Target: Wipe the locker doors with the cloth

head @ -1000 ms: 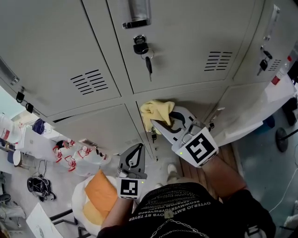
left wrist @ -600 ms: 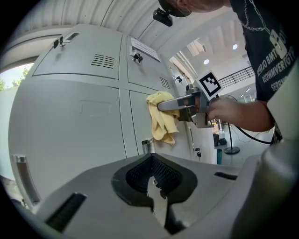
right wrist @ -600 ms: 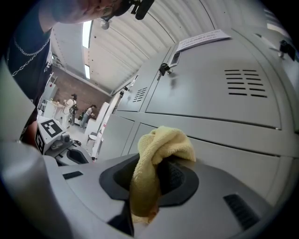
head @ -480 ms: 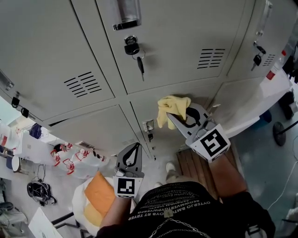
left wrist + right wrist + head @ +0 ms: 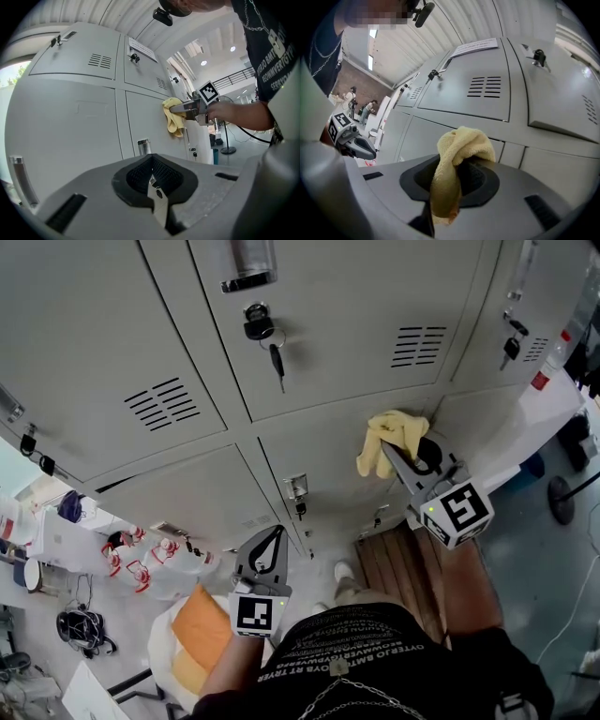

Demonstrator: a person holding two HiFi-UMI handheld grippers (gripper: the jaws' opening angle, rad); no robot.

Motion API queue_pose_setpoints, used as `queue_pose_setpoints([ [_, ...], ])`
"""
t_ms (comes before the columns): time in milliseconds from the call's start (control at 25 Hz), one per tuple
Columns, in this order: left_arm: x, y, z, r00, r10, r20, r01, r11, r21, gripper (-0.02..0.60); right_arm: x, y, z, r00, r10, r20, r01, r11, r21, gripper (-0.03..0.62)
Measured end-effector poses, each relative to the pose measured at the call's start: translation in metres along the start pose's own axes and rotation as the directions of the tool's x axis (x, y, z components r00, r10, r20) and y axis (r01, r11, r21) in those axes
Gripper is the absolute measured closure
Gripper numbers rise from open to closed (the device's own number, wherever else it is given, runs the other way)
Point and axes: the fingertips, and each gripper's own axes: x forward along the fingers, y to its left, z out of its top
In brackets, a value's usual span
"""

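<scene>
The right hand-held gripper [image 5: 394, 457] grasps the yellow cloth [image 5: 386, 435], pressed against a lower locker door [image 5: 314, 442] — the left hand-held gripper [image 5: 274, 542] hangs clenched, empty.

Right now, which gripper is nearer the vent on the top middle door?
Right. The right gripper holds the cloth just below the vent; the left gripper hangs back, far lower-left.

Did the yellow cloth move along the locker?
Yes. The cloth slid right across the lower door, away from its latch.

1 yellow cloth [image 5: 382, 432], 2 grippers (L gripper [image 5: 275, 536], R gripper [image 5: 394, 459]), 6 locker doors [image 5: 356, 296] visible
</scene>
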Motion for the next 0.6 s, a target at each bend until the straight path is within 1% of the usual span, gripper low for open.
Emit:
queue_pose_setpoints([
  [160, -0.003, 0.000, -0.001, 1.000, -0.001, -0.016, 0.000, 1.000, -0.013, 0.577, -0.013, -0.024, -0.009, 0.997, -0.069, -0.021, 0.070, 0.997, 0.021, 0.500],
  [320, -0.006, -0.001, 0.005, 1.000, -0.003, 0.008, 0.003, 1.000, -0.007, 0.577, -0.021, -0.038, -0.017, 0.990, -0.132, -0.051, 0.134, 0.990, 0.044, 0.499],
  [440, -0.009, -0.001, 0.005, 1.000, -0.007, 0.008, 0.007, 1.000, -0.007, 0.577, -0.026, -0.041, -0.018, 0.981, -0.179, -0.069, 0.182, 0.982, 0.046, 0.499],
  [520, -0.012, 0.001, 0.003, 1.000, -0.006, 0.001, 0.006, 1.000, -0.009, 0.577, -0.027, -0.029, -0.015, 0.985, -0.165, -0.055, 0.168, 0.984, 0.055, 0.499],
  [600, -0.015, 0.001, -0.002, 1.000, -0.005, -0.013, 0.004, 1.000, -0.014, 0.577, -0.023, -0.007, -0.009, 0.994, -0.108, -0.022, 0.109, 0.992, 0.058, 0.499],
])
